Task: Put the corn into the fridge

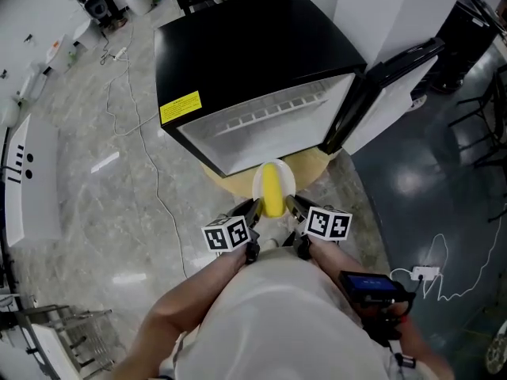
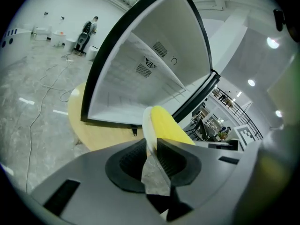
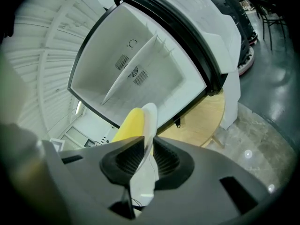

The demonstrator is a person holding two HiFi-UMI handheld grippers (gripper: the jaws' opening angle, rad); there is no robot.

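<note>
A yellow corn cob [image 1: 272, 190] lies on a small white plate [image 1: 283, 177] held just in front of the open black mini fridge [image 1: 245, 46]. My left gripper [image 1: 252, 210] is shut on the plate's left rim and my right gripper [image 1: 291, 206] on its right rim. In the left gripper view the jaws [image 2: 151, 146] pinch the white rim [image 2: 146, 123] with the corn [image 2: 169, 126] to its right. In the right gripper view the jaws [image 3: 149, 146] clamp the rim [image 3: 150, 118] with the corn [image 3: 130, 124] to its left. The fridge's white interior [image 2: 140, 74] faces the plate.
The fridge stands on a round wooden table [image 1: 318, 165]. Its door [image 1: 392, 93] swings open to the right. Cables [image 1: 142, 145] trail over the marble floor on the left, beside a white cabinet [image 1: 32, 180]. A dark floor with chairs [image 1: 483, 109] lies at the right.
</note>
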